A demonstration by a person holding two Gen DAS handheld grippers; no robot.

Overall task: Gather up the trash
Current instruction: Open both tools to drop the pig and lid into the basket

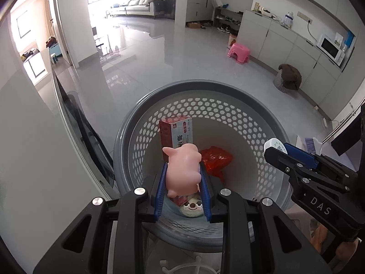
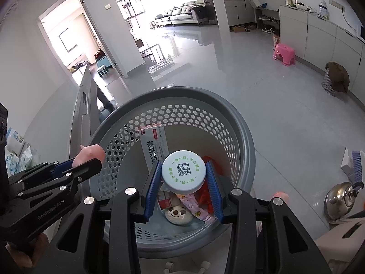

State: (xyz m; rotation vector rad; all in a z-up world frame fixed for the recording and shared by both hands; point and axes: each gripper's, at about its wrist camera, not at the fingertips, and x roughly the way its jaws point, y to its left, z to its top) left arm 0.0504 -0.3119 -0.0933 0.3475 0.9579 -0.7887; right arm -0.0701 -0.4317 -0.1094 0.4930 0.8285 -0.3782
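A grey perforated basket (image 1: 127, 134) (image 2: 241, 134) stands on the floor below both grippers. My left gripper (image 1: 183, 171) (image 2: 87, 159) is shut on a pink pig toy (image 1: 183, 167) (image 2: 90, 153), held over the basket's opening. My right gripper (image 2: 183, 171) (image 1: 273, 149) is shut on a white round lid with a QR code (image 2: 183, 170) (image 1: 275, 143), also above the basket. Inside lie a red and white carton (image 1: 176, 132) (image 2: 154, 145), a red wrapper (image 1: 215, 159), a round plush face (image 1: 192, 207) (image 2: 178, 214) and a pink sachet (image 2: 196, 205).
A dark-framed panel (image 1: 75, 118) leans at the basket's left. A pink stool (image 1: 238, 52) and a covered mesh bin (image 1: 288, 77) stand by the cabinets on the right. A steel kettle (image 2: 342, 196) and a brush (image 2: 357, 164) sit at the right in the right wrist view.
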